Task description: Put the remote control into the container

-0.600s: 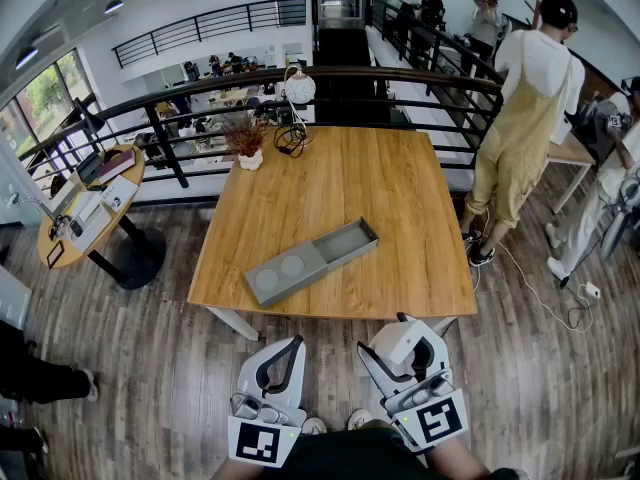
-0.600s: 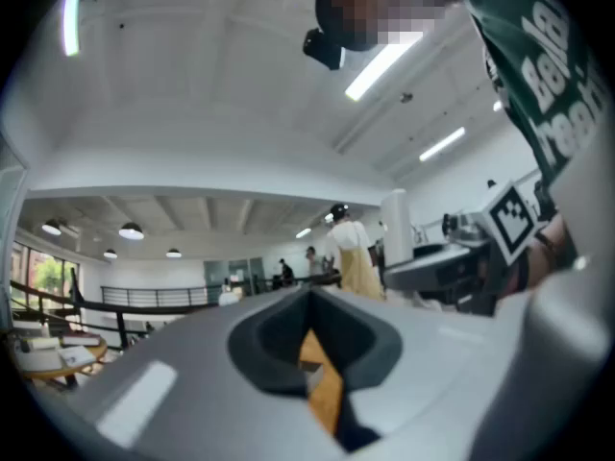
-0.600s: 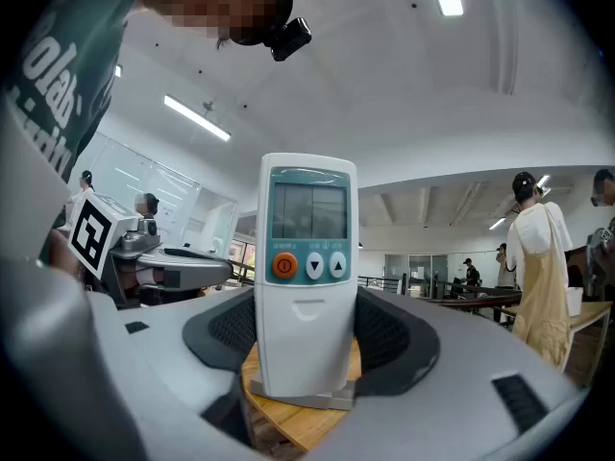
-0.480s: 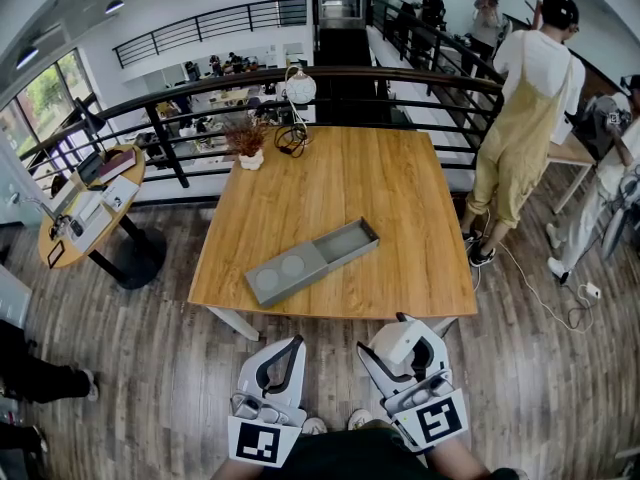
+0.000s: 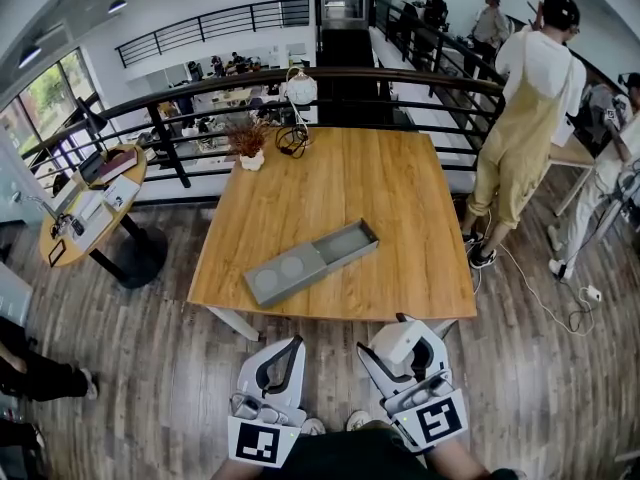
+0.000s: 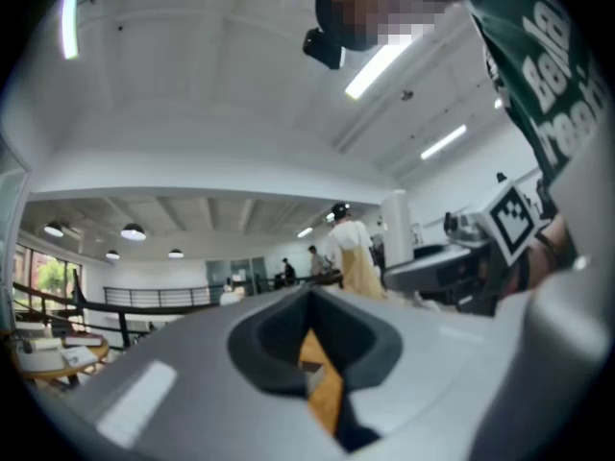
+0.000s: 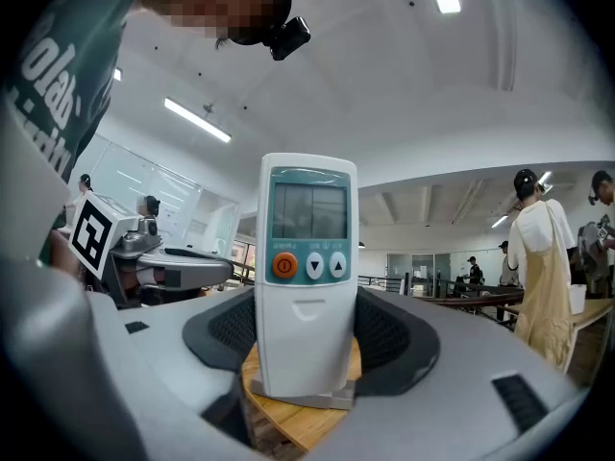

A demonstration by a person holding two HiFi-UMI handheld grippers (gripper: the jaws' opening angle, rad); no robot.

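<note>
The left claw (image 5: 290,349) is closed to a thin slit with nothing in it, and sits short of the worktop (image 5: 400,198). The container (image 5: 312,259) lies well ahead of both claws and looks empty. The right claw (image 5: 398,336) clamps the remote control (image 7: 307,257) upright by its sides. The carry is the step in hand. The next move calls for reaching forward, lowering and releasing. Neither claw's own view shows the container.
</note>
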